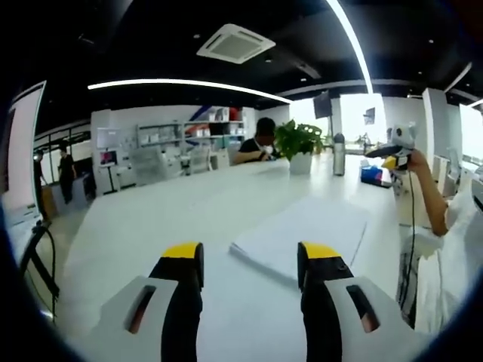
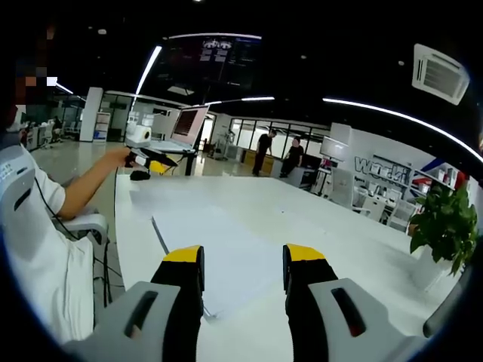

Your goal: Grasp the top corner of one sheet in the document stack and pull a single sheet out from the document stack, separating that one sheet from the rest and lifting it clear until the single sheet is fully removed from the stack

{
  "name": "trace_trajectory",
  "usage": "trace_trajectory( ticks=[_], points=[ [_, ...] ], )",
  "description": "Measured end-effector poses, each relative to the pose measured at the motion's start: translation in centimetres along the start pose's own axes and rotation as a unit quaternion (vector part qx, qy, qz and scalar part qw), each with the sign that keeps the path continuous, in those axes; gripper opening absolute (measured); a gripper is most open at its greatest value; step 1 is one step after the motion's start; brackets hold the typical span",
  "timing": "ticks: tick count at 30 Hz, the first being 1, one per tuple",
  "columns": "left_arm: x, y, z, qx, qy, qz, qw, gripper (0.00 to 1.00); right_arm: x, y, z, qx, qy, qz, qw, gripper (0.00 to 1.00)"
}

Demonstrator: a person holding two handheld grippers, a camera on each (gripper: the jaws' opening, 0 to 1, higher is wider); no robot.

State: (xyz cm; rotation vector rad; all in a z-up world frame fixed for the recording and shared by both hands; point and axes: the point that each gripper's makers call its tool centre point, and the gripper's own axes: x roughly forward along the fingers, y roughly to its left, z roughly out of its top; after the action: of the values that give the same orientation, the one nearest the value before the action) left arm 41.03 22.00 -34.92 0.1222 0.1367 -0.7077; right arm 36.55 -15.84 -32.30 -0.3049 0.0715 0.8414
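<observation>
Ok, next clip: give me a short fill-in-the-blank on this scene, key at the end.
1. The flat white document stack lies on a ____ table.
2. The left gripper has its yellow-tipped jaws ____, holding nothing.
3. The right gripper hovers over the ____.
4. The leafy green plant stands in a ____ pot.

Missing words: white; open; stack; white

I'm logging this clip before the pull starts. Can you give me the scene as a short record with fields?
setting: open office, long white table
document stack: flat on the table, untouched
left gripper: open, hovering short of the stack's near corner
right gripper: open, above the stack's near edge
other items: potted plant, dark bottle
task progress: no sheet grasped yet
</observation>
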Motion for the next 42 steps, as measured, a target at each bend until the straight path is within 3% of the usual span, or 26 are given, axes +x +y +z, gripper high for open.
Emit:
trace_trajectory(
  ticks=[7, 15, 42],
  points=[
    [-0.4, -2.4, 1.7, 0.01, -0.006, -0.017, 0.9998, 0.54, -0.1, 0.0, 0.3, 0.003, -0.007, -0.001, 1.0, 0.42],
    [-1.5, -3.7, 3.3, 0.016, -0.021, -0.026, 0.9993, 0.55, -0.3, 0.1, 0.7, 0.002, -0.014, -0.002, 0.9999, 0.42],
    [-1.9, -5.2, 4.1, 0.022, -0.033, -0.045, 0.9982, 0.56, -0.5, 1.0, 2.0, 0.008, -0.035, 0.01, 0.9993, 0.42]
  ],
)
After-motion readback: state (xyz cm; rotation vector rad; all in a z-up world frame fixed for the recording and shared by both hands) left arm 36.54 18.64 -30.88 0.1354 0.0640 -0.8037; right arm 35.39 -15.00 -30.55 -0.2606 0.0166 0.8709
